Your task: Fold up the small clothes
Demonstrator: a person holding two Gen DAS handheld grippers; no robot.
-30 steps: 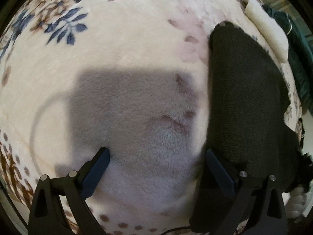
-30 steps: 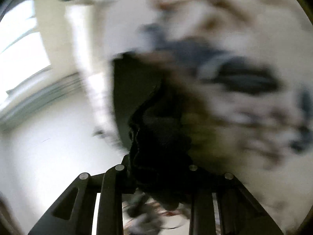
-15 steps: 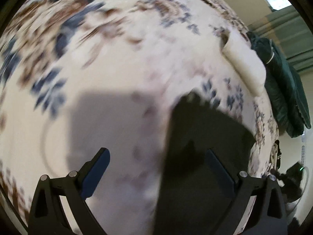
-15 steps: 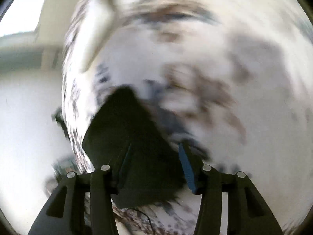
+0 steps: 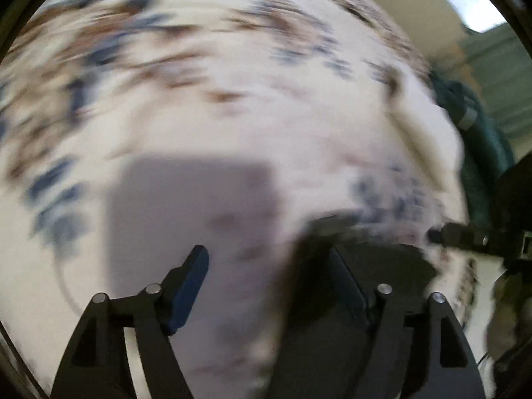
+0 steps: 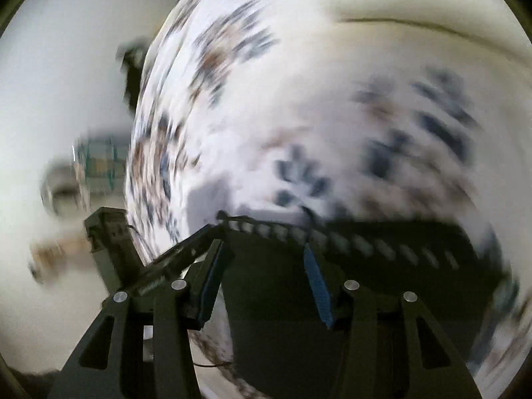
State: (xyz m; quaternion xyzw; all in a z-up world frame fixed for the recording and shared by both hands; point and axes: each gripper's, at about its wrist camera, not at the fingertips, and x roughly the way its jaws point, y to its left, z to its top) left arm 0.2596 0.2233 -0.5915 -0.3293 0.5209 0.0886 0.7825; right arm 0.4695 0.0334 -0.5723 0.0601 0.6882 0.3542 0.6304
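Grippers hovering over a dark garment on the floral blanket.

Nearest in the left wrist view, the left gripper is closing from wide, nothing between its pads; its right finger is lying over the edge of the dark garment, likely lining up on that edge for a fold. The right gripper is standing about half open above the garment, gripping nothing. Beyond, the blanket is spreading away, blurred, with a green bundle at its far edge.
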